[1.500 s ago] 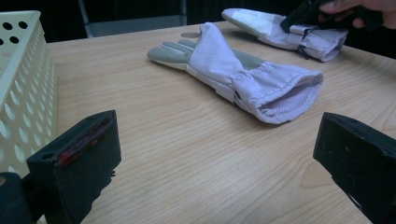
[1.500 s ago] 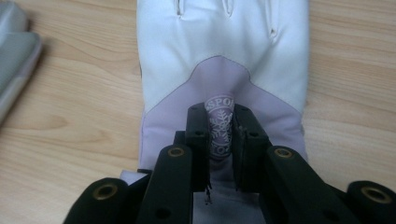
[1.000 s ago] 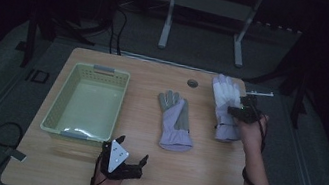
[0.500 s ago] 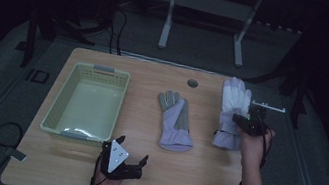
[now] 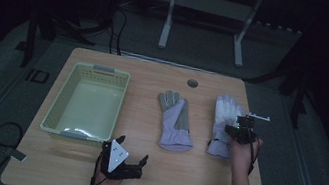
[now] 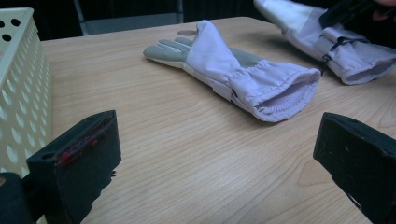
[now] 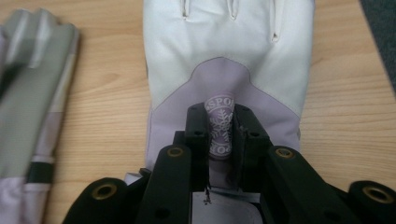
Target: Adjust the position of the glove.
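Two pale lilac and grey winter gloves lie on the wooden table. The middle glove (image 5: 175, 122) (image 6: 233, 70) (image 7: 32, 84) lies flat with its cuff toward the person. My right gripper (image 5: 235, 131) (image 7: 219, 116) sits low over the back of the right glove (image 5: 224, 113) (image 7: 229, 51), shut on a raised fold with a snowflake logo. Its jaws have just eased apart slightly, the fabric still between them. My left gripper (image 5: 132, 150) (image 6: 217, 158) rests open near the front edge, holding nothing and pointing at the middle glove's cuff.
A pale green perforated basket (image 5: 55, 114) (image 6: 18, 93) stands at the table's left, just left of the left gripper. A round cable hole (image 5: 192, 83) sits near the far edge. Beyond the table are a metal stand (image 5: 207, 8) and dark floor.
My right gripper has come down and toward the person, and the right glove has shifted with it and now lies lower on the table. The left gripper has stayed put.
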A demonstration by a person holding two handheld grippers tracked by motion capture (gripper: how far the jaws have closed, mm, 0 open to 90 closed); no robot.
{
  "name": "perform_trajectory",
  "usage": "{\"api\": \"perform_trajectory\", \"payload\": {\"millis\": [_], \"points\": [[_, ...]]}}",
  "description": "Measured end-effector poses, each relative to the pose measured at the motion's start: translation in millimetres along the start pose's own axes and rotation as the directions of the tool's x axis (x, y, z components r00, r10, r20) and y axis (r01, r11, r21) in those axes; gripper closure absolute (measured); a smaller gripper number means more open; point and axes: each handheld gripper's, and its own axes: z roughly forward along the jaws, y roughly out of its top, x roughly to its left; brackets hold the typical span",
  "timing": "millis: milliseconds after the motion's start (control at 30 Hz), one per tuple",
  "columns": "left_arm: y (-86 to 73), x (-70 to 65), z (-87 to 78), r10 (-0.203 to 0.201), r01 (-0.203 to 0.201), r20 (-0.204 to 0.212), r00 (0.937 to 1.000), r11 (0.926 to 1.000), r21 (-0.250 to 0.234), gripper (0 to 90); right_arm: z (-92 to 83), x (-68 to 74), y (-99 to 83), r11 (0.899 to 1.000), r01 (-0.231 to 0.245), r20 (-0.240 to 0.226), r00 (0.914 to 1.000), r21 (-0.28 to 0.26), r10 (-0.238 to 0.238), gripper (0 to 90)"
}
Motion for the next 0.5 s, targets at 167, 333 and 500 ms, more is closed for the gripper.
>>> {"api": "perform_trajectory", "payload": {"millis": [167,333,500], "points": [[-0.1,0.4,-0.4,-0.002,0.002,0.001,1.0000,1.0000,-0.003,0.9,17.6,-0.4,-5.8,1.000,-0.007,0.014,0.9999,0.020,0.006,74.1],[0.0,0.8,-0.2,-0.002,0.002,0.002,1.0000,1.0000,-0.001,0.9,20.0,-1.4,-4.5,0.999,0.021,0.008,0.9998,0.030,-0.021,69.2],[0.0,0.5,-0.2,0.000,0.000,0.002,1.0000,1.0000,0.000,0.9,11.4,-3.9,3.7,0.997,0.064,-0.003,0.9979,0.037,-0.064,60.1]]}}
